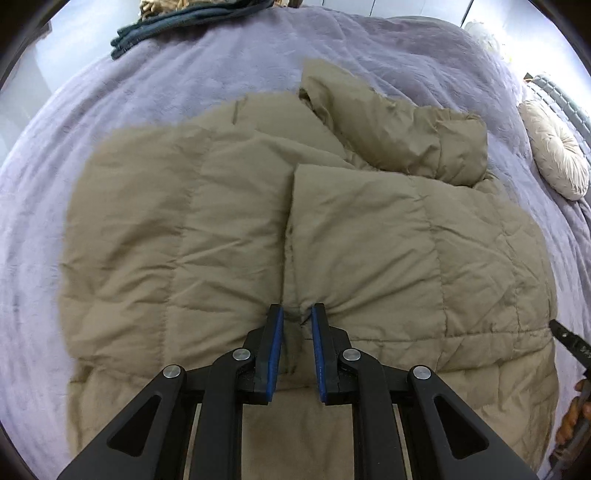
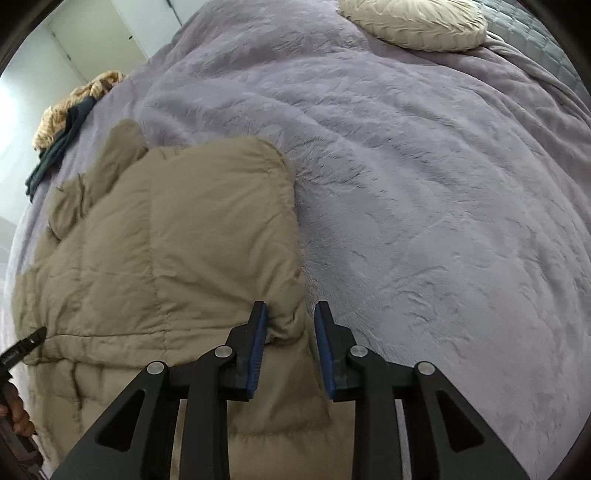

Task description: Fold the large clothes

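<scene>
Left wrist view: left gripper (image 1: 297,311) jaws clamped on coat (image 1: 229,229) fold; right wrist view: right gripper (image 2: 290,309) jaws apart astride coat edge on bed (image 2: 424,192).

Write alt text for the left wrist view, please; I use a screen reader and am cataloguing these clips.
The left claw pinches a fold of a tan quilted puffer jacket spread on a lavender plush bedspread. A folded dark garment lies at the far edge and a round cream cushion at right.
</scene>
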The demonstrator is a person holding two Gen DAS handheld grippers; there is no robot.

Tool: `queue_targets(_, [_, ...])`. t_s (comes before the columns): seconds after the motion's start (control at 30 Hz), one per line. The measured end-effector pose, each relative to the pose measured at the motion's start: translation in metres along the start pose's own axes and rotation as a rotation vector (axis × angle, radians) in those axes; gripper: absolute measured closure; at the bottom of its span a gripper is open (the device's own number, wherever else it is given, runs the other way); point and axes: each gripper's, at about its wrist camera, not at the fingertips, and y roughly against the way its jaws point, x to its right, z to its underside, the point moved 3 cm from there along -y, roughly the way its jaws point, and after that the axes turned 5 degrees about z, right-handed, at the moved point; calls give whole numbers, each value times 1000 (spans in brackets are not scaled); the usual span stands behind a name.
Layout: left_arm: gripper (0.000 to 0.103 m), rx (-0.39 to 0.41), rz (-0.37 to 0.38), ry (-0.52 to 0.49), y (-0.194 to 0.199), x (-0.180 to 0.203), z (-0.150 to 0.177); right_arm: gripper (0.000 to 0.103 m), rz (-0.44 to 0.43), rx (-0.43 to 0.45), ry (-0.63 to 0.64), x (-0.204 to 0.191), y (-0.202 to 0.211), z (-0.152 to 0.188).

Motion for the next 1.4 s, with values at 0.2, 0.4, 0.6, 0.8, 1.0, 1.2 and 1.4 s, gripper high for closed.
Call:
queue_targets(0.2, [86,-14,-25,-5,28,-2,15,74,-41,-44,-78,19,27,18])
queue_targets(0.4, [86,-10,-34,-5,51,2,43,74,-60,-97,-60,18,43,53])
queue_targets(0.6, [86,-6,-12,9,68,9,71,64,-105,-132,-55,16,53,79])
queue_targets(0.8, [85,-35,-27,38,80,11,103,58,-156,-162,-25,6,65,101])
queue_targets(1.0, [0,-12,-59,70,106,10,138,52,-199,-184,-10,0,78,122])
queue_targets(1.2, [0,-9,-66,67,129,13,163,49,-219,-217,-3,-7,91,145])
queue_targets(1.4, [0,3,-86,13,155,11,177,22,-222,-166,-23,-10,119,155])
